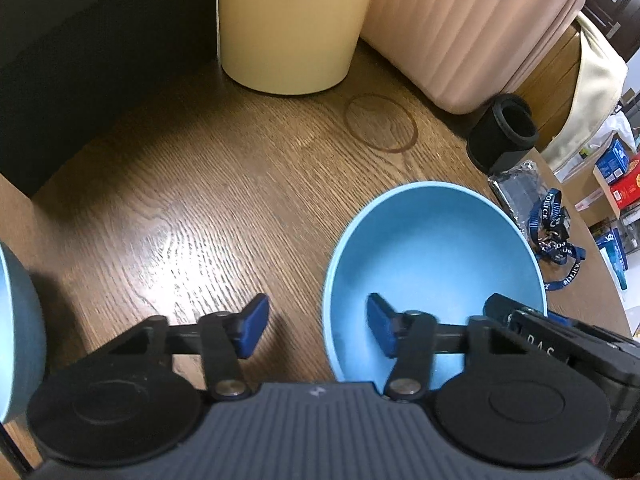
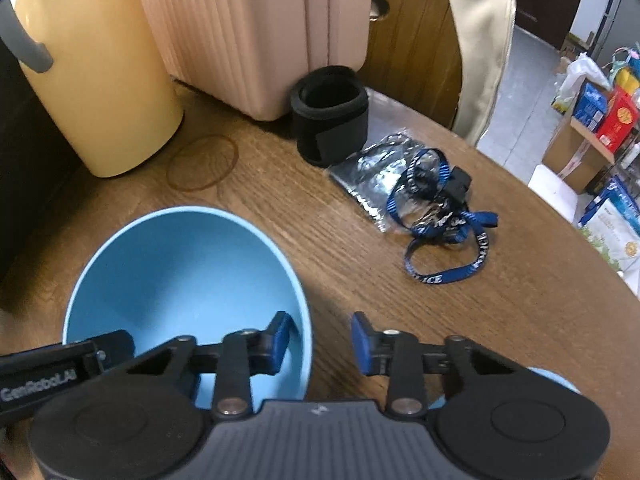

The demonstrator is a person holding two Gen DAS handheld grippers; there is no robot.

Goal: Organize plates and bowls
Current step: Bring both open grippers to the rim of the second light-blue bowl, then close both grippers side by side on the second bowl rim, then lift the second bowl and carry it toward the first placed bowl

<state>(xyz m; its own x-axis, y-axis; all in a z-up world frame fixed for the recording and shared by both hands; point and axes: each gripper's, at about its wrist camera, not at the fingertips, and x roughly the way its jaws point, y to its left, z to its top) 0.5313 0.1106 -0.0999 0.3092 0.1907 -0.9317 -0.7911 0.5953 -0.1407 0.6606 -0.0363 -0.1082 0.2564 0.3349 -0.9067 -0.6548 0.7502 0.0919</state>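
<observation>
Both grippers, left (image 1: 316,328) and right (image 2: 320,344), straddle the bowl (image 1: 432,248) rim with jaws apart; nothing looks stacked yet.

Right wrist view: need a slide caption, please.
Open right claw straddling the rim of a blue bowl on a wooden table.

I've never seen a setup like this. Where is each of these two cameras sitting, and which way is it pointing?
Left wrist: on the left gripper, looking along its open fingers and down at the wooden table; the right gripper's body intrudes at right.
Right wrist: on the right gripper, fingers open astride the blue bowl's rim; the left gripper intrudes at left.
Shared: bowl, yellow bin, pink suitcase, black cuff, lanyard.
</observation>
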